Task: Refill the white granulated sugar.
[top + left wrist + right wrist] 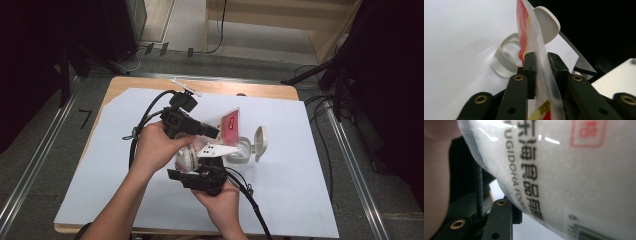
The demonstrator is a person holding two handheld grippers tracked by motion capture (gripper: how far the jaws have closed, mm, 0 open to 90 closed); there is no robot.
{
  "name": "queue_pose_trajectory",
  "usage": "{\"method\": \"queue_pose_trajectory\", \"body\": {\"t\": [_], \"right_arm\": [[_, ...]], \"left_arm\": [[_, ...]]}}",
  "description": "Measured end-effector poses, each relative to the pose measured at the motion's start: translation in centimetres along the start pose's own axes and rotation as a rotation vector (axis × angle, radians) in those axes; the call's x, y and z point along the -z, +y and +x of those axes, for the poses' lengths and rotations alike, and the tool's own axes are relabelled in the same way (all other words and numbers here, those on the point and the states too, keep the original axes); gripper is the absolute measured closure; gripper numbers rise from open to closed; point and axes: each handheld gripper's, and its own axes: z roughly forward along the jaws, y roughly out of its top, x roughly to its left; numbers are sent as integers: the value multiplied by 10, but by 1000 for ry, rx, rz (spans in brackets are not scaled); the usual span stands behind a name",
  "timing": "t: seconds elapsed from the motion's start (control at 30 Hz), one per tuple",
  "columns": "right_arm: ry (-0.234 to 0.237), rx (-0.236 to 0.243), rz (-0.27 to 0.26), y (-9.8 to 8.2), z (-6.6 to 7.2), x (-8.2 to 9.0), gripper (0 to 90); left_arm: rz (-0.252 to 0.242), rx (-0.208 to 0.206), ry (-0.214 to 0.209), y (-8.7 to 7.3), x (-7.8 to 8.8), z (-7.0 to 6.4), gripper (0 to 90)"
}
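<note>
**Two tools on a pouch above an open jar**

In the high view, centre of the frame, we hold a clear plastic pouch (229, 125) with a red label between two hand-held tools over a white sheet (300, 165) that covers the desk (150, 84). The left tool (216, 133) enters from the left of centre and points right. In the left gripper view, its two black jaws are clamped on the pouch's thin sealed edge (543, 67), which runs upright between them. The right tool (175, 176) lies below centre. In the right gripper view, the pouch's white, grainy filled body (574, 175), printed with black characters and a barcode, bulges close over the camera and rests against the visible jaw; we cannot tell whether this tool's jaws press on it. Just right of the pouch in the high view stands a clear jar (239, 151) on the sheet, its white hinged lid (259, 142) swung open; the left gripper view shows the jar (504, 60) behind the jaws.
</note>
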Motion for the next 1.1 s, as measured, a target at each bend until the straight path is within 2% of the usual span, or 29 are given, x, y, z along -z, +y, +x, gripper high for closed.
{"method": "queue_pose_trajectory", "body": {"t": [0.1,0.3,0.57,0.67,0.83,1.1], "right_arm": [[28,-28,-16,0,-1,2,624],[27,-30,-17,0,-3,3,625],[24,-36,-13,-1,-3,1,625],[30,-39,-18,-1,-3,1,626],[29,-40,-14,-1,-3,1,626],[20,-31,-8,-3,-4,1,626]], "left_arm": [[-7,3,-14,0,0,1,732],[2,-10,-16,0,-2,0,713],[19,-5,34,0,-4,-2,802],[16,-7,21,1,-4,-1,790],[29,-13,31,1,-4,-1,802],[38,-10,24,1,-5,0,820]]}}
